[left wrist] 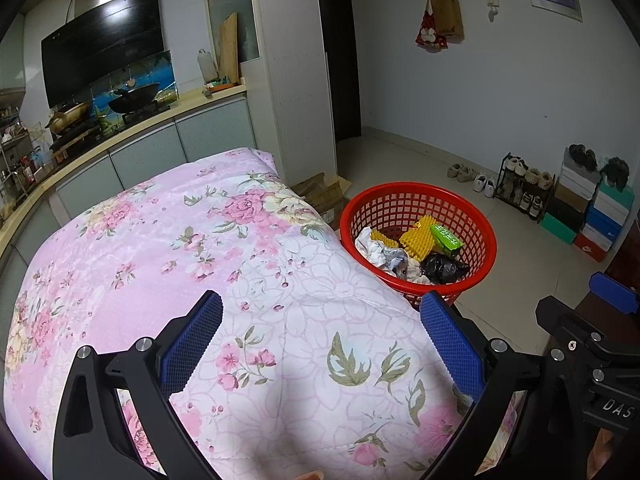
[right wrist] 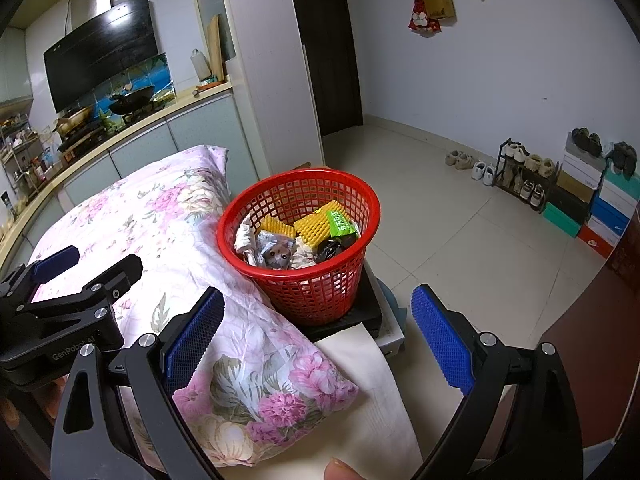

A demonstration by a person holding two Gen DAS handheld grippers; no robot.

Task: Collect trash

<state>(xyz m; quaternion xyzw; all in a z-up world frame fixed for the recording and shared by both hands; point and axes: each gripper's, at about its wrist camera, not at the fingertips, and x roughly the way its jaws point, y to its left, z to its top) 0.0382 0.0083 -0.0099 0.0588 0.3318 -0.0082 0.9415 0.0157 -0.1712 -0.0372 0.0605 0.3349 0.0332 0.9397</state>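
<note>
A red mesh basket stands just past the right edge of the pink floral quilt. It holds yellow foam netting, a green wrapper, crumpled paper and a black bag. My left gripper is open over the quilt with nothing between its blue pads. My right gripper is open too, hovering short of the basket. In the right wrist view the left gripper shows at the left edge.
The basket rests on a black block atop a white box. A kitchen counter runs behind the quilt. Shoe rack and stacked shoe boxes line the right wall. Cardboard lies on the tiled floor.
</note>
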